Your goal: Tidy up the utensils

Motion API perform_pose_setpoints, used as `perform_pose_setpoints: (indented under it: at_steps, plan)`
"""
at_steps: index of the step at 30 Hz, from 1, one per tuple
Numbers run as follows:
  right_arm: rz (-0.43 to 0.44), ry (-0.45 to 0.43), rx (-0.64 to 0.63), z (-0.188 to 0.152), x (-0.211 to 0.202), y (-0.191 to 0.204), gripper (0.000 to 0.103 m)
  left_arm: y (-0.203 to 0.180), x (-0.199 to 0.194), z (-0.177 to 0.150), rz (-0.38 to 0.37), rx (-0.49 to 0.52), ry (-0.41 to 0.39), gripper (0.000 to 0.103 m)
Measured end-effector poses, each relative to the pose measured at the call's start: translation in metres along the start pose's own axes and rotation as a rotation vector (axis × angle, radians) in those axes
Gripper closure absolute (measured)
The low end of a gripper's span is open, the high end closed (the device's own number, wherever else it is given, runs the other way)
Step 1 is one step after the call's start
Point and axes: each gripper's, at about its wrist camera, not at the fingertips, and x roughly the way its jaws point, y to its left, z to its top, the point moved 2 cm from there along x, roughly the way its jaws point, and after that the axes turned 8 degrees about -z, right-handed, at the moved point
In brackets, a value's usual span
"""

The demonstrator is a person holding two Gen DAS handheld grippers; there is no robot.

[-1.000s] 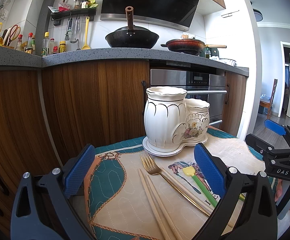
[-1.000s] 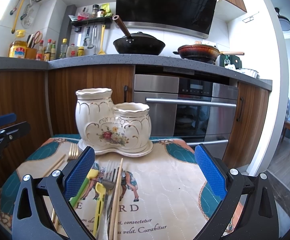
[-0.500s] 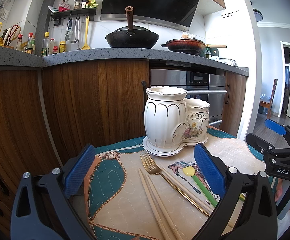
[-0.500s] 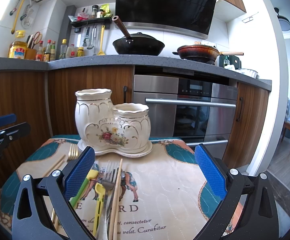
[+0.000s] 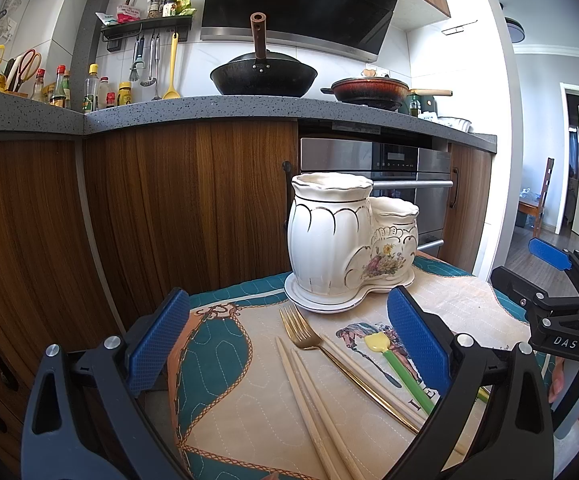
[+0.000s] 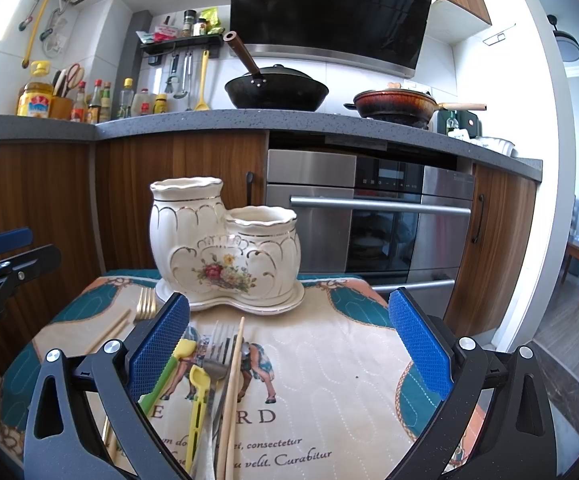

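A white ceramic two-pot utensil holder [image 5: 345,248] [image 6: 225,248] stands empty on a saucer at the far side of a printed cloth. In front of it lie a gold fork [image 5: 309,332] [image 6: 146,305], wooden chopsticks [image 5: 313,404] [image 6: 233,392], a green-handled utensil with a yellow tip [image 5: 393,360] [image 6: 169,372], a yellow utensil [image 6: 197,396] and a silver fork [image 6: 217,356]. My left gripper [image 5: 289,340] is open and empty above the gold fork and chopsticks. My right gripper [image 6: 289,340] is open and empty, right of the silver fork.
The cloth [image 6: 329,376] covers a small table in front of wooden cabinets [image 5: 149,208] and a steel oven [image 6: 369,220]. The counter above carries a black wok [image 5: 263,78], a red pan [image 5: 369,90] and several bottles.
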Motion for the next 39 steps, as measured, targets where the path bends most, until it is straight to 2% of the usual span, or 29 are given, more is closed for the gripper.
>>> perform_pose_setpoints:
  at_steps: [33,39]
  plan:
    - [-0.002,-0.001,-0.002,-0.001,0.001,0.002,0.004,0.0,0.0,0.0,0.001,0.0,0.0,0.005]
    - [-0.062,0.007,0.039,0.002,0.002,-0.009,0.004,0.004,0.005,-0.002,0.016,-0.029,0.001,0.005]
